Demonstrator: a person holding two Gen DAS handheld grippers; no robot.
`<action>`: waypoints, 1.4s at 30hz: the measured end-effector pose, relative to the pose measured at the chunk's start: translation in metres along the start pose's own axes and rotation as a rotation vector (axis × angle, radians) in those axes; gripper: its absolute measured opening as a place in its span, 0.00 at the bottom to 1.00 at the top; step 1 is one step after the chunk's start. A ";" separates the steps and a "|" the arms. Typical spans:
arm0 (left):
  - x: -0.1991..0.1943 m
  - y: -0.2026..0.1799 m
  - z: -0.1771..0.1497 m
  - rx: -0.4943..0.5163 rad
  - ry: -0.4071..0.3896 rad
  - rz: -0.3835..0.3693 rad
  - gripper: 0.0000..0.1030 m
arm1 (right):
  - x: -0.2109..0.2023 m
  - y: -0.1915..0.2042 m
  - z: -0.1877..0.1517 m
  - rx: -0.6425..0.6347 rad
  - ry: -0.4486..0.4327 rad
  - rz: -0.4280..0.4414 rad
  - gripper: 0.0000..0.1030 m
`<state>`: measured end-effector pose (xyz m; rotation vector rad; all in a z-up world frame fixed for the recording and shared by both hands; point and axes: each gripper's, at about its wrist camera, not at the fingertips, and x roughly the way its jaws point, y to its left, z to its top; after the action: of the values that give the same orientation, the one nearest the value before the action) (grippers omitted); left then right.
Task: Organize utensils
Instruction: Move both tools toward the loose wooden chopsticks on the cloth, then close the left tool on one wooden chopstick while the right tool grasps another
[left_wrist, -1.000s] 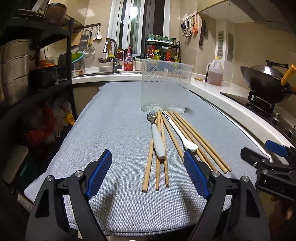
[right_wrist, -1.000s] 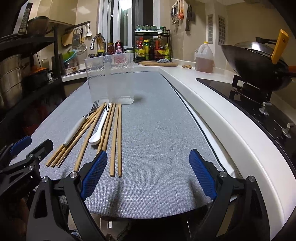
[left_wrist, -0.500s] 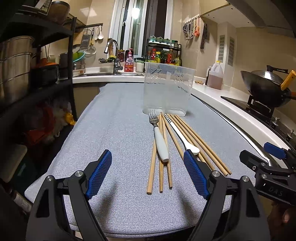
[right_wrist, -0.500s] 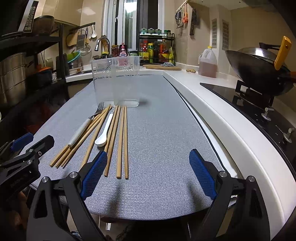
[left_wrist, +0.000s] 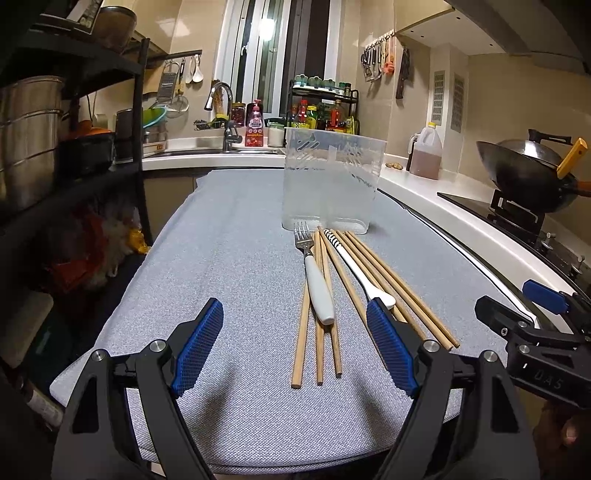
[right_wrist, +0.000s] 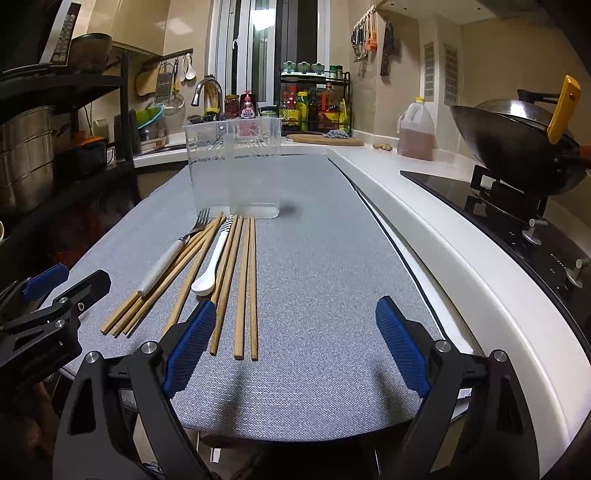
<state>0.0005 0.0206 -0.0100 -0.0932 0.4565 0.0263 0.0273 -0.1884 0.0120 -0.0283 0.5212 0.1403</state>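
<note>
A clear plastic utensil holder (left_wrist: 330, 184) (right_wrist: 236, 170) stands upright on the grey mat (left_wrist: 229, 258) (right_wrist: 317, 280). In front of it lie a fork with a white handle (left_wrist: 317, 284) (right_wrist: 170, 254), a white spoon with a striped handle (left_wrist: 364, 271) (right_wrist: 214, 258) and several wooden chopsticks (left_wrist: 301, 332) (right_wrist: 245, 280), side by side. My left gripper (left_wrist: 295, 347) is open and empty, just short of the chopstick ends. My right gripper (right_wrist: 295, 343) is open and empty, near the right chopsticks' ends. Each gripper shows at the edge of the other view.
A black shelf rack (left_wrist: 55, 122) with steel pots stands at the left. A sink and tap (left_wrist: 225, 118) are at the back. A white counter (right_wrist: 424, 221) with an oil jug (right_wrist: 415, 133), a hob and a wok (right_wrist: 517, 144) runs along the right.
Both grippers have moved a little forward and up toward the utensils. Nothing on the mat has moved.
</note>
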 end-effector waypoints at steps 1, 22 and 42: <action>0.000 0.000 0.000 0.000 -0.001 -0.001 0.75 | 0.000 0.000 0.000 0.002 -0.001 -0.001 0.81; 0.025 0.027 -0.009 -0.099 0.145 0.006 0.25 | 0.026 -0.004 -0.010 0.052 0.090 0.092 0.47; 0.033 0.004 -0.018 0.019 0.206 -0.030 0.12 | 0.048 0.010 -0.016 -0.001 0.143 0.142 0.13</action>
<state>0.0222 0.0230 -0.0409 -0.0846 0.6607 -0.0172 0.0594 -0.1737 -0.0263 -0.0027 0.6662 0.2789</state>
